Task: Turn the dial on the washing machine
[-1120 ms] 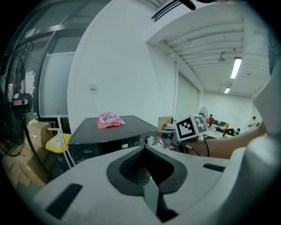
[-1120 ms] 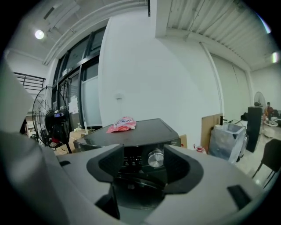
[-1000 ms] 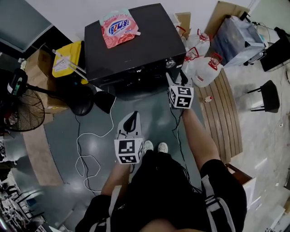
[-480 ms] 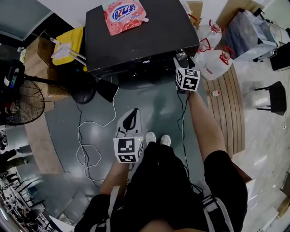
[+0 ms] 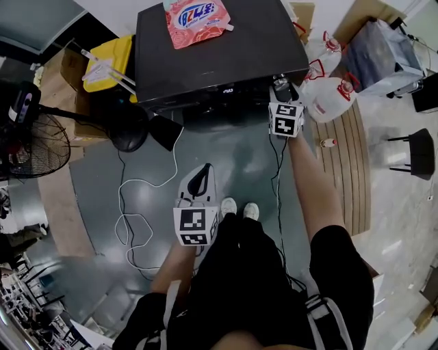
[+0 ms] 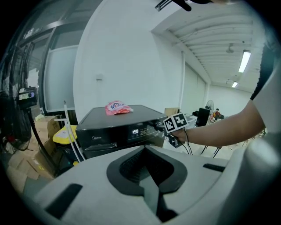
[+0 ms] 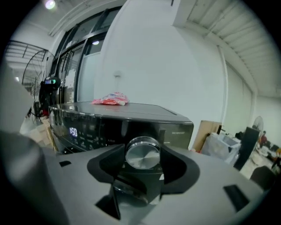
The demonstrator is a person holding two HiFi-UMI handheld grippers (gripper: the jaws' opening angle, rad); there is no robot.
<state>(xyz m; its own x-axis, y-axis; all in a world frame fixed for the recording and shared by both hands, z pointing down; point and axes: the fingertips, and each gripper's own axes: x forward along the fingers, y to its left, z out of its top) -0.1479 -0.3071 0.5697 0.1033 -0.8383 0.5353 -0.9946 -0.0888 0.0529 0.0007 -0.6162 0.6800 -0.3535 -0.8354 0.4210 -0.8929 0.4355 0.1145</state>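
two grippers in play here, one per hand. the right gripper (image 7: 142, 161) is up at the washing machine (image 5: 219, 48), and its jaws are closed in on the one dial (image 7: 142, 154), a dark pad pressed against each side of the silver knob. the dial sits at the right end of the front panel, right by the machine's front right corner. from the head view, the right gripper's marker cube is just below that corner, with the arm stretched out straight to it.

the left gripper (image 6: 149, 176) is held back low over the floor, well apart from the machine and pointing toward it. its jaws are pressed together with nothing between them.

one pink pouch (image 5: 196, 19) lies on the machine's lid, near the back edge and a bit left of middle. one lit display (image 6: 135, 131) glows on the front panel, left of the dial. two white jugs (image 5: 334, 97) with red caps stand on the floor by the machine's right side. one fan (image 5: 34, 147) stands off to the left, and one white cable (image 5: 137, 212) loops across the floor in front.
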